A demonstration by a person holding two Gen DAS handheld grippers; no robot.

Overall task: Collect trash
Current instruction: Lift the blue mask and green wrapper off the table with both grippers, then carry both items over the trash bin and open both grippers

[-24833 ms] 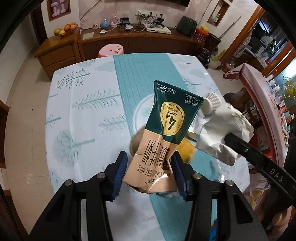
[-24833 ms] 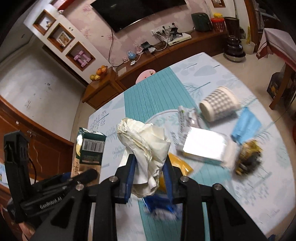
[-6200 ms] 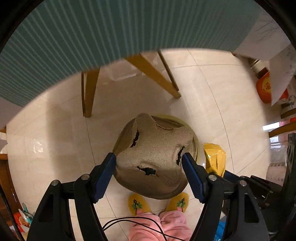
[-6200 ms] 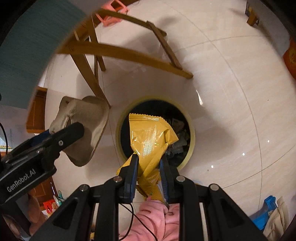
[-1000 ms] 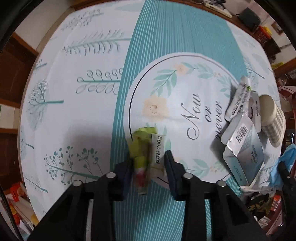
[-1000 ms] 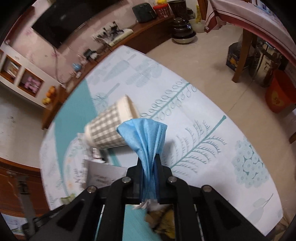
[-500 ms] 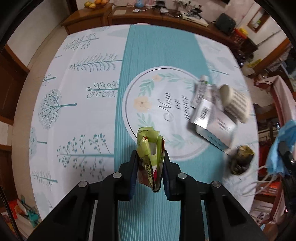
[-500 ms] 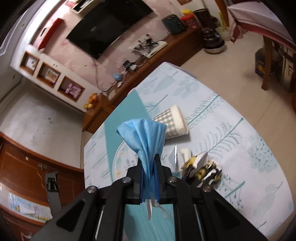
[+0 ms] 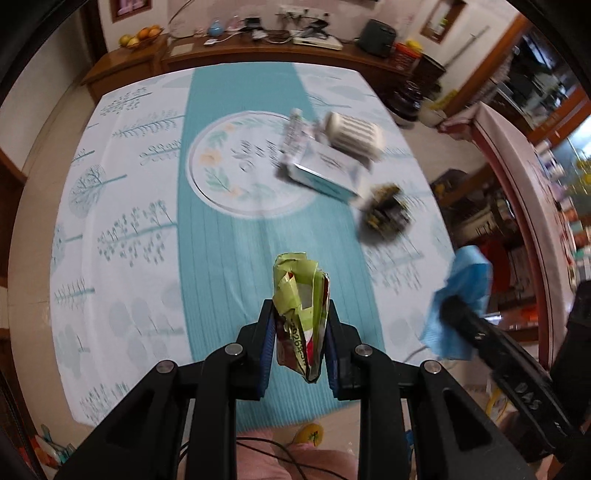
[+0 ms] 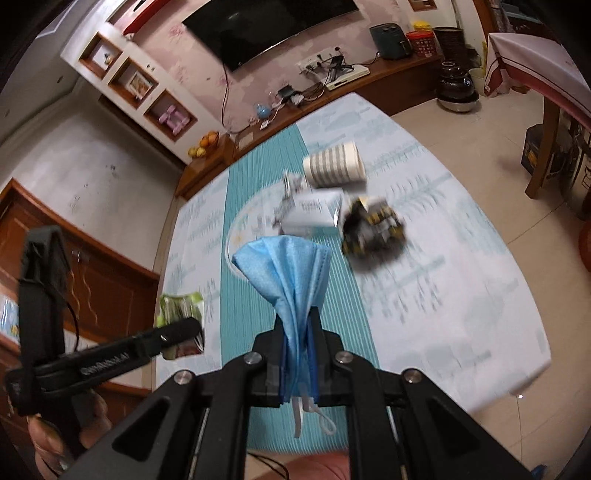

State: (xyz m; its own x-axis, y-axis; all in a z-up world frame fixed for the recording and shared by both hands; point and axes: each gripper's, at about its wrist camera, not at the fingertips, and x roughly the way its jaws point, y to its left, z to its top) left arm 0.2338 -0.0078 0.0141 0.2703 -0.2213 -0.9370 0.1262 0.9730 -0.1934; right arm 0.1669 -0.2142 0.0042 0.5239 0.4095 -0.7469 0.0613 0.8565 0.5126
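The left hand-held gripper (image 9: 300, 332) squeezes a green wrapper (image 9: 299, 295); the right hand-held gripper (image 10: 297, 341) squeezes a blue mask (image 10: 288, 273) above the worktop (image 10: 443, 295).

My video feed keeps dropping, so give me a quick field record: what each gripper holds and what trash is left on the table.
left gripper: shut on green wrapper, lifted above the table
right gripper: shut on blue face mask, lifted
left on table: checked paper cup on its side, white box, silver sachet, black-and-yellow crumpled wrapper
image: motion-blurred

A home living room: wall television (image 10: 273, 27), wooden sideboard (image 9: 236, 51), tablecloth-covered table (image 9: 122, 206).
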